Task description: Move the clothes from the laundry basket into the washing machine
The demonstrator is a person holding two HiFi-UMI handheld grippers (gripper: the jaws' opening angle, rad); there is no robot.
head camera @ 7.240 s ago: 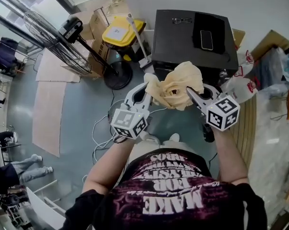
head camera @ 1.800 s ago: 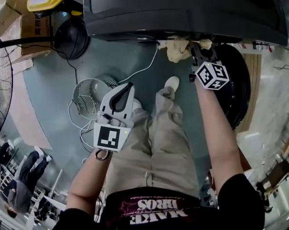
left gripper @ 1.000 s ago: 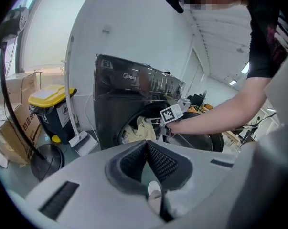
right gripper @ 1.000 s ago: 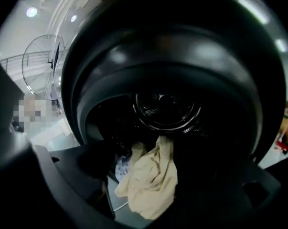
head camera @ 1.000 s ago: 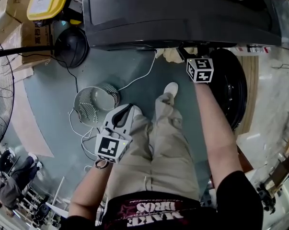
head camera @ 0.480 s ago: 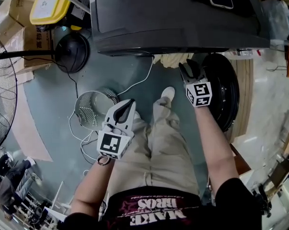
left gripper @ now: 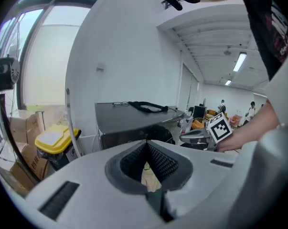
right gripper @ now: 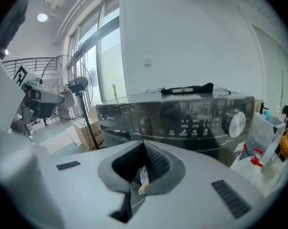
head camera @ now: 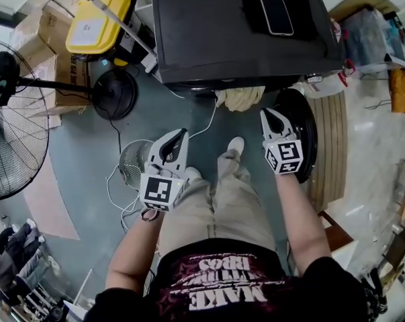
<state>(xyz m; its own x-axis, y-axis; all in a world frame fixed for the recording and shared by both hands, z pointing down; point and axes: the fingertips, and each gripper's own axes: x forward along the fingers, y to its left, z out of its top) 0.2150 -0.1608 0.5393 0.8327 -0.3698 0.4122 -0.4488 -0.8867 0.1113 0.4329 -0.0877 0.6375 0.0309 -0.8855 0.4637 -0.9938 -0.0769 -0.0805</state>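
Observation:
In the head view the black washing machine [head camera: 215,39] stands ahead with its round door [head camera: 308,123] swung open to the right. A cream cloth [head camera: 241,98] hangs out of the drum opening. My right gripper [head camera: 264,114] is shut and holds nothing, a short way in front of that cloth. My left gripper [head camera: 182,133] is shut and empty above my knee. The pale laundry basket [head camera: 129,165] stands on the floor to its left, partly hidden. In the left gripper view the shut left gripper [left gripper: 147,143] points at the machine [left gripper: 129,123]. The right gripper view shows the shut right gripper [right gripper: 144,143] facing the control panel [right gripper: 191,120].
A phone [head camera: 276,12] lies on a dark cloth on the machine's top. A yellow-lidded bin [head camera: 98,25], cardboard boxes [head camera: 54,42] and a standing fan [head camera: 14,133] are at the left. White cables [head camera: 118,193] trail over the floor. Bottles [head camera: 326,84] and a wooden platform [head camera: 331,146] are at the right.
My right gripper has drawn back and up from the drum opening and its jaws have shut, leaving the cream cloth hanging there. The left gripper has risen, still shut.

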